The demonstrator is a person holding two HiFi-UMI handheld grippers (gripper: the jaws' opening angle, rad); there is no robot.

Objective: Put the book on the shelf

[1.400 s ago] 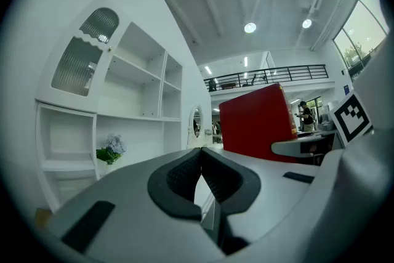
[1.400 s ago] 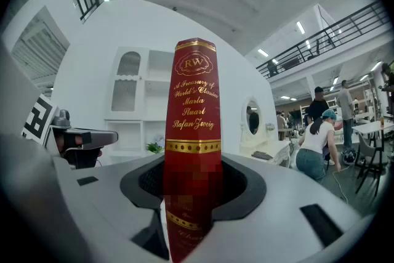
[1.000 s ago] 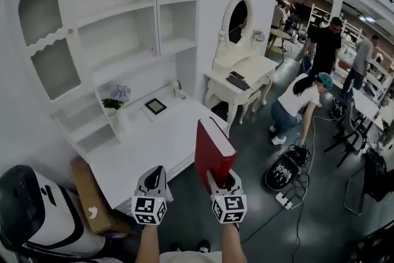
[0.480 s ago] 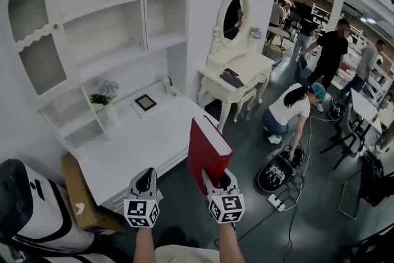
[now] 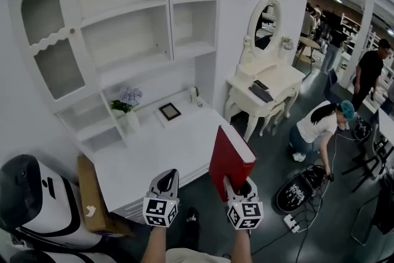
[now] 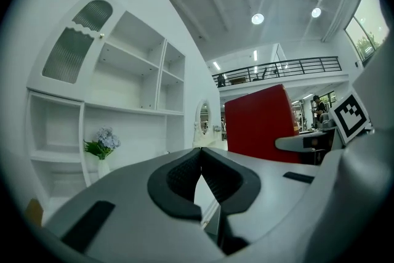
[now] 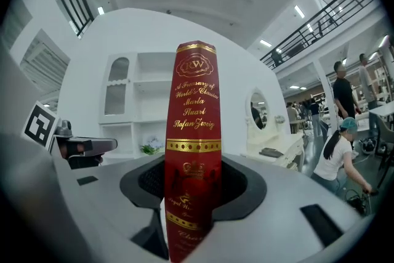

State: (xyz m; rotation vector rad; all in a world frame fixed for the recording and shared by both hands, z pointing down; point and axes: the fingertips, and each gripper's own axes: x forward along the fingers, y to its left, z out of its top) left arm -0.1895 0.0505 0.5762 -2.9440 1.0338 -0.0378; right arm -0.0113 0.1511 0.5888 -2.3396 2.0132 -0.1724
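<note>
Head view: we hold the red book (image 5: pixel 229 160) clamped upright in the right gripper (image 5: pixel 239 186) — shelf (image 5: pixel 132 9), upper left, unreached; left gripper (image 5: pixel 168 175) seemingly closed, empty.

This is a big open hall, more a test studio than a home. A white shelf wall (image 5: pixel 148 15), a counter (image 5: pixel 166 154) with flowers (image 5: pixel 126 100) and a dressing table (image 5: pixel 266 84) with an oval mirror (image 5: pixel 266 18) stand as a mock bedroom on a bare grey floor (image 5: pixel 271 160). A railed gallery (image 6: pixel 277 68) runs under high ceiling lamps (image 6: pixel 257 19). Nearby a person (image 5: pixel 320 126) bends over cables (image 5: pixel 308 218).
</note>
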